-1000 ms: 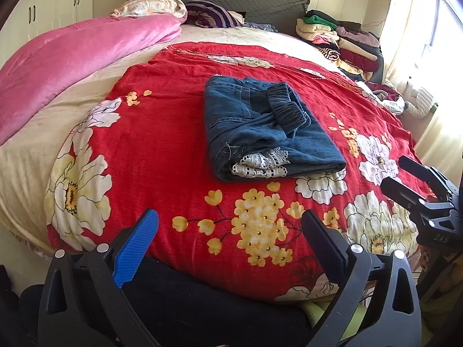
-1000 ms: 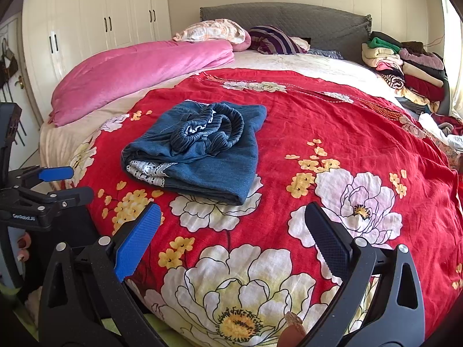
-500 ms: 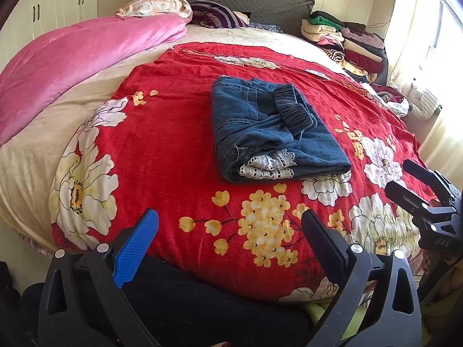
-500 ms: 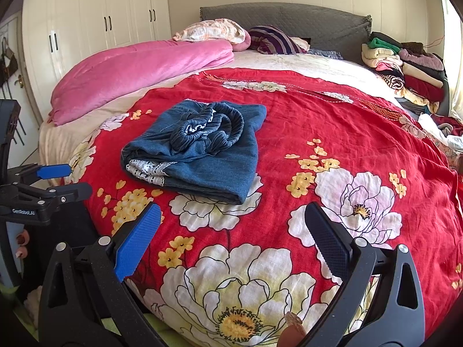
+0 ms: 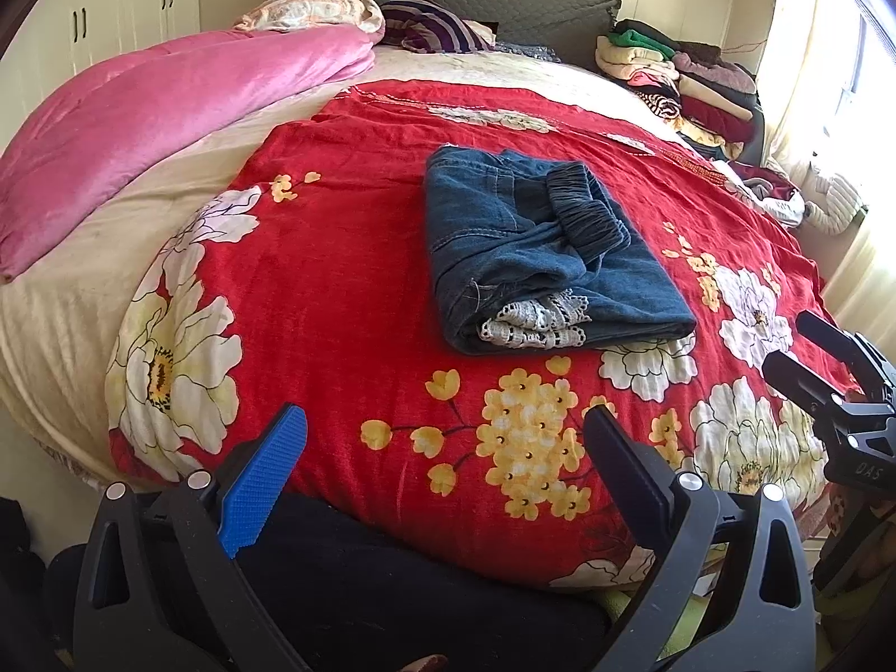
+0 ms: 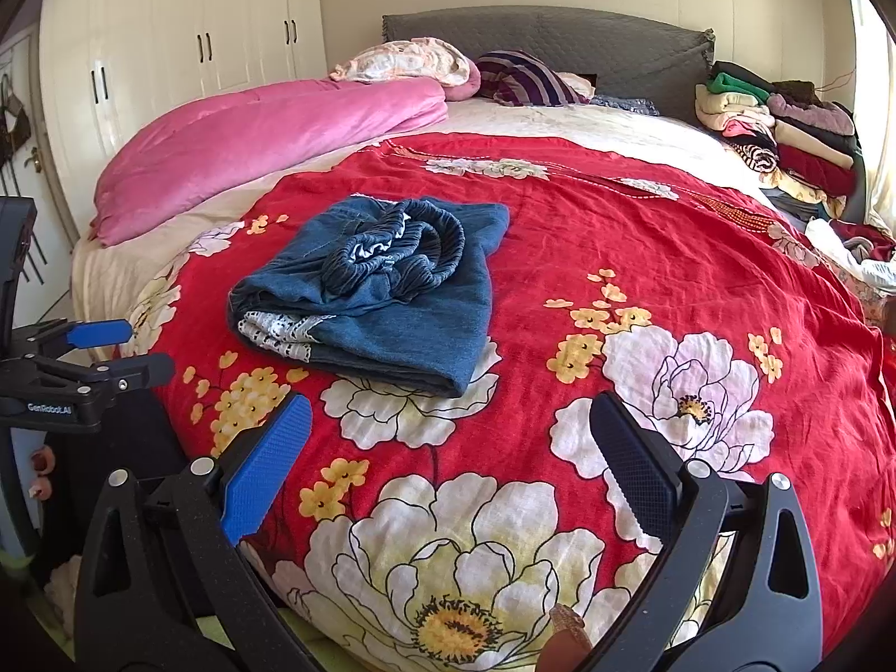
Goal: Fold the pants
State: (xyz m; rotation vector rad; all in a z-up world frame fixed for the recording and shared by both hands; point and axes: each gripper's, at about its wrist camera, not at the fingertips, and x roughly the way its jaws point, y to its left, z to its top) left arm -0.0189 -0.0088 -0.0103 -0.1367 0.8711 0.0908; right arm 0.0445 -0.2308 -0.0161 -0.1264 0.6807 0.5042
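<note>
Pants [image 5: 546,257] lie folded into a compact denim bundle on the red floral bedspread [image 5: 347,257], near the middle of the bed. Elastic waistband [image 5: 588,213] bunched on top; white lace trim [image 5: 535,325] pokes out at the near edge.

Left claw [image 5: 442,465]: jaws spread wide, holding nothing, low at the bed's near edge, well apart from the pants. Right claw [image 6: 448,448]: also spread wide and empty, hovering above the bedspread just short of the bundle.

Step, as I judge it: folding looks essentially finished; both claws are off the cloth. What may remain is tidying, since the waistband sits rumpled rather than flat. A next move would call for a light pinch on the waistband or a press to flatten, taking care not to drag the layers open.

Containers: none in view. Stack of folded clothes [image 6: 784,129] sits loose at the far right of the bed by the headboard [image 6: 560,45]; pink quilt [image 6: 269,134] along the left side.
</note>
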